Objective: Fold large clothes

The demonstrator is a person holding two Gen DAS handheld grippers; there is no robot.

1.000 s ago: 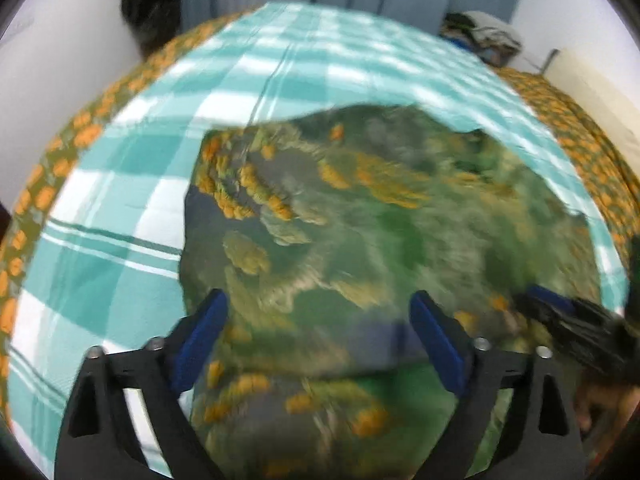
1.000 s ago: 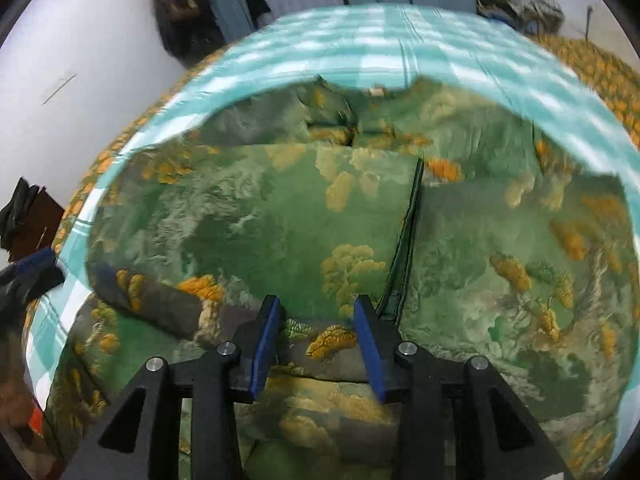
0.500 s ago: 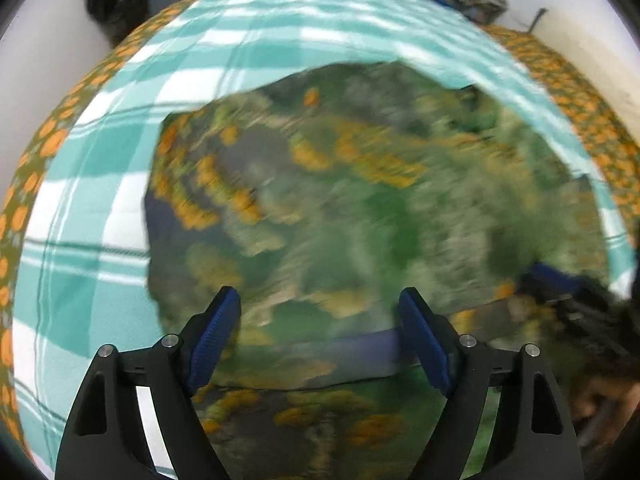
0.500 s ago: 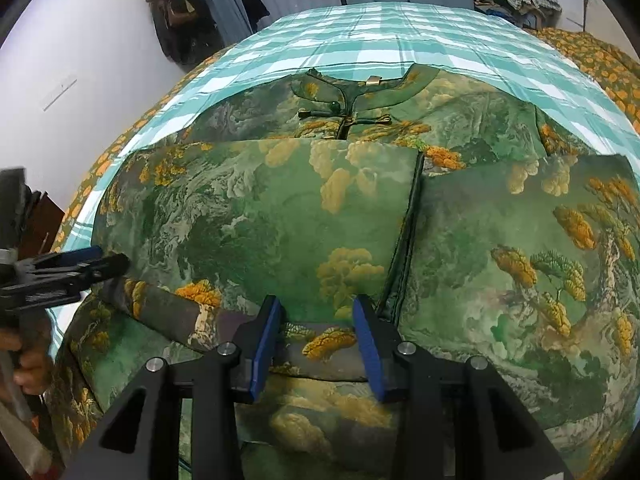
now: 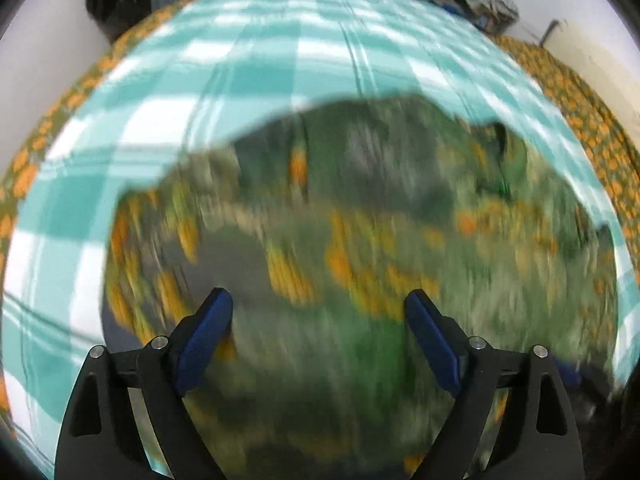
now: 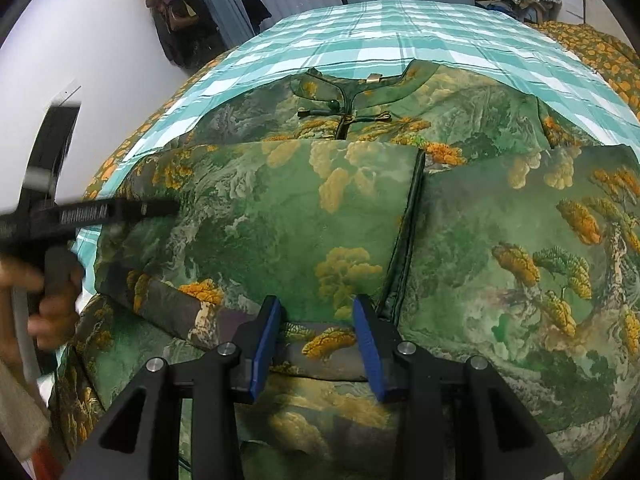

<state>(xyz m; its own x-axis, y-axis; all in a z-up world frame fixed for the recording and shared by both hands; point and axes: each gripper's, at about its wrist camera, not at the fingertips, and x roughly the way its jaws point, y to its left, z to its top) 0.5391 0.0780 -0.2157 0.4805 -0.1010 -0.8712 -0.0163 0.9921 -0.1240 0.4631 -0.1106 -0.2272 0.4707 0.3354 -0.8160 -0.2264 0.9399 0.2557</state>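
The green garment (image 6: 288,216) with orange trees lies spread on the checked bedspread (image 6: 400,28) of a bed, collar at 12 o'clock in the right wrist view, both sides folded in to meet at a dark seam down the middle. A narrow folded band of it runs across the near end.

The right tongs (image 6: 316,340) sit at 6 o'clock, narrow, with that band between the blue pads; it looks pinched, though contact is hard to confirm.

The left tongs (image 5: 320,336) stand wide over the garment's blurred cloth, their jaws having just been opening, nothing gripped between them. In the right wrist view they reach in from 9 o'clock, over the garment's left edge, held by a hand (image 6: 48,292).

An orange-flowered cover (image 6: 600,48) edges the bed at 2 o'clock.
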